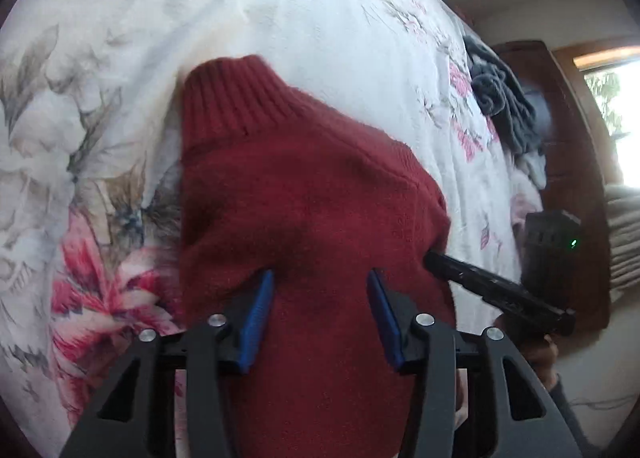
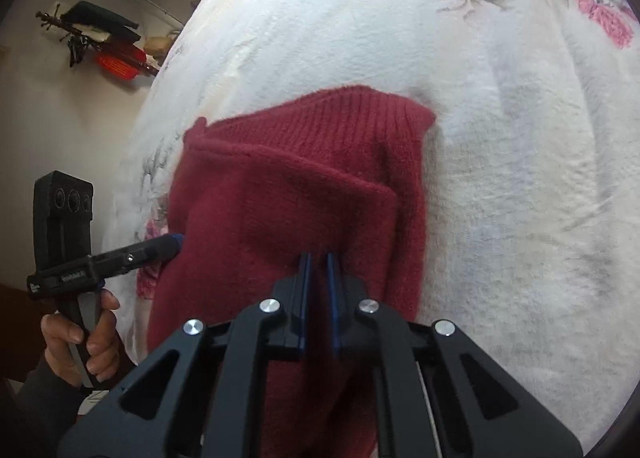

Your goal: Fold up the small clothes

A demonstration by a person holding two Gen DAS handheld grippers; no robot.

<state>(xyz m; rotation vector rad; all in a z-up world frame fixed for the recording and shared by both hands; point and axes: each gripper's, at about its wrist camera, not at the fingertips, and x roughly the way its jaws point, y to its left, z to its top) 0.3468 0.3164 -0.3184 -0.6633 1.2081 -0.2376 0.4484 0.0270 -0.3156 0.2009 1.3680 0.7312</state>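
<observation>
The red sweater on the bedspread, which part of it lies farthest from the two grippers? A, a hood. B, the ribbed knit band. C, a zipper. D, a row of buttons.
B: the red sweater ends at its far edge in a ribbed knit band, seen in both wrist views; no hood, zipper or buttons show on it.

Floral white bedspread [image 1: 304, 9], grey cloth heap [image 1: 504, 97] on it, perhaps a blanket; wooden headboard [image 1: 576, 161] beyond.
</observation>
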